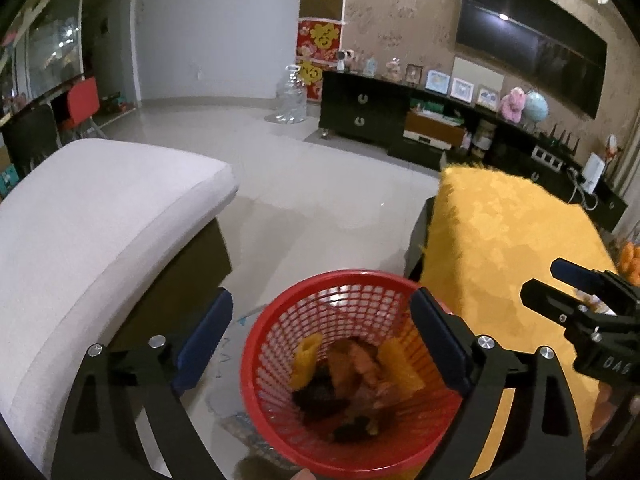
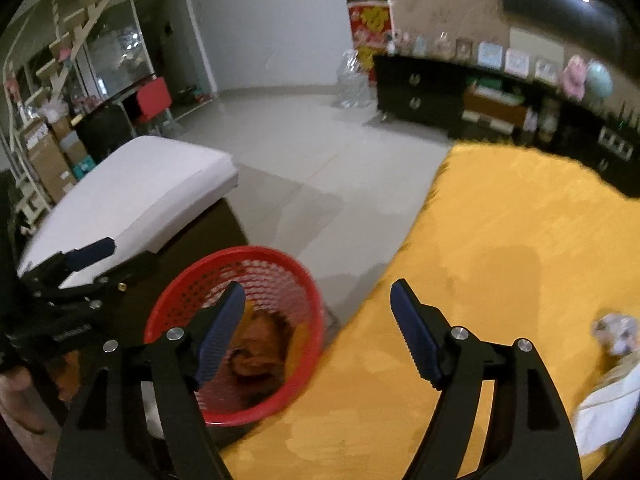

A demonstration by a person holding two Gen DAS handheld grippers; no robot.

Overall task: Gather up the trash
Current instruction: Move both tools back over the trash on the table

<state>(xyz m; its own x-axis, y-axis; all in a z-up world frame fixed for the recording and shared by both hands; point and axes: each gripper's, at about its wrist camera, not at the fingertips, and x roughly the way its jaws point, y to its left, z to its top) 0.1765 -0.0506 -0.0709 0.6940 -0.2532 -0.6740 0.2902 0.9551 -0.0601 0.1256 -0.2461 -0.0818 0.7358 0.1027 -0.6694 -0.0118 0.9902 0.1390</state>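
Observation:
A red mesh basket (image 1: pixel 320 300) stands on the floor beside the yellow-covered table (image 1: pixel 512 232) and holds orange, yellow and dark scraps (image 1: pixel 352 376). My left gripper (image 1: pixel 320 320) is open and empty, hovering above the basket. My right gripper (image 2: pixel 318 308) is open and empty over the table edge, with the basket (image 2: pixel 192 280) below its left finger. The right gripper (image 1: pixel 544 280) shows at the right of the left wrist view. A crumpled whitish wrapper (image 2: pixel 616 332) and a white paper piece (image 2: pixel 608 408) lie on the table at the far right.
A white-cushioned bench (image 1: pixel 100 216) stands left of the basket. A black TV cabinet (image 1: pixel 400 116) with frames and toys runs along the far wall. Tiled floor (image 1: pixel 300 176) lies between them. Orange items (image 1: pixel 632 264) sit at the table's right edge.

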